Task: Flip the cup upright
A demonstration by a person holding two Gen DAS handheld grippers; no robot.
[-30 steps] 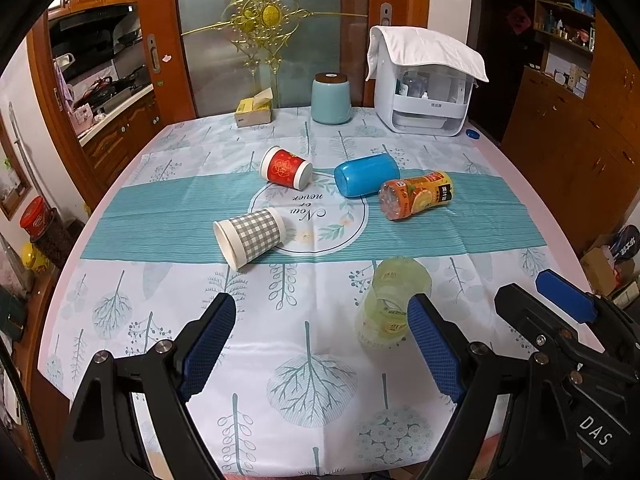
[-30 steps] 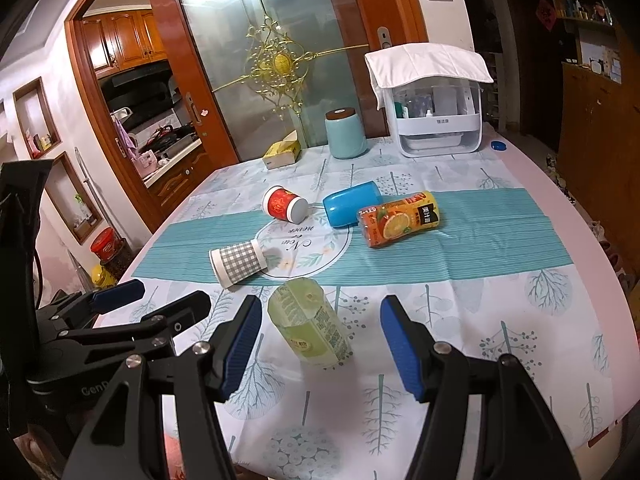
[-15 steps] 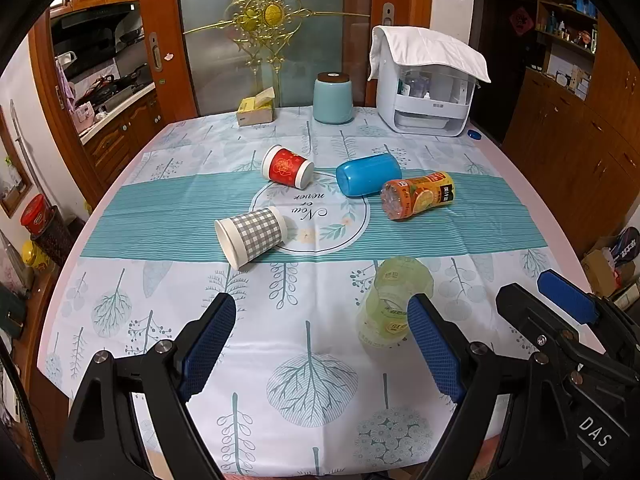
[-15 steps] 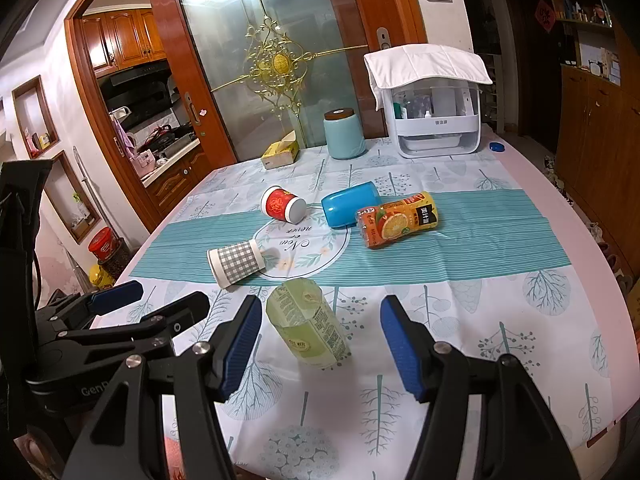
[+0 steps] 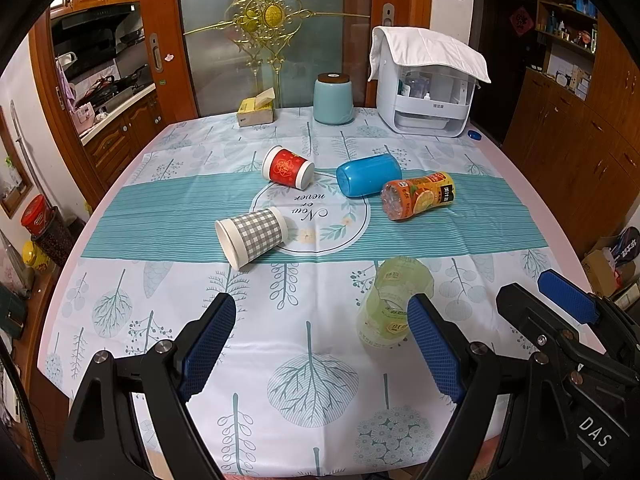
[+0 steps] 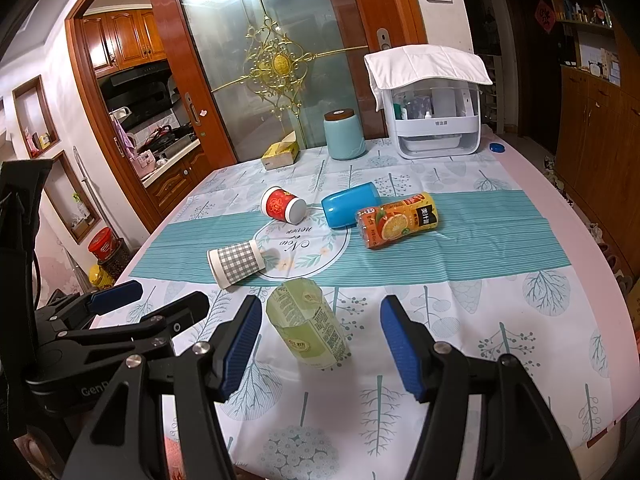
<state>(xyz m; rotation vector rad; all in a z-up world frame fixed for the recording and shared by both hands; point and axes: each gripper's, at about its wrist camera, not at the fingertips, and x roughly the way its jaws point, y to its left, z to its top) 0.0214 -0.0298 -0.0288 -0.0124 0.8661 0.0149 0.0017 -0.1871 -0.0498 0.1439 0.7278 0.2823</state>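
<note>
- Compared with a moment ago, almost nothing has changed: my right gripper [image 6: 320,344] has only eased a little closer to the pale green translucent plastic cup [image 6: 308,326], so no step of the flip has begun.
- That green cup lies tipped on its side on the tabletop [image 6: 500,312], between my right gripper's blue pads [image 6: 402,354] but apart from both; it sits nearer me than the printed circle emblem [image 6: 302,246] at the cloth's centre.
- Its printed label faces up, and its flat end points toward the emblem.
- My right gripper is spread wide and holds nothing; my left gripper [image 5: 320,348] is likewise spread and empty, hovering with the green cup just beside its right pad.
- Beyond the emblem lie a red paper cup [image 5: 287,167], a blue plastic cup [image 5: 368,175] and an orange juice bottle [image 5: 418,195]; a grey checked paper cup [image 5: 251,237] lies at the emblem's left edge.
- I judge the green cup my likely target.
</note>
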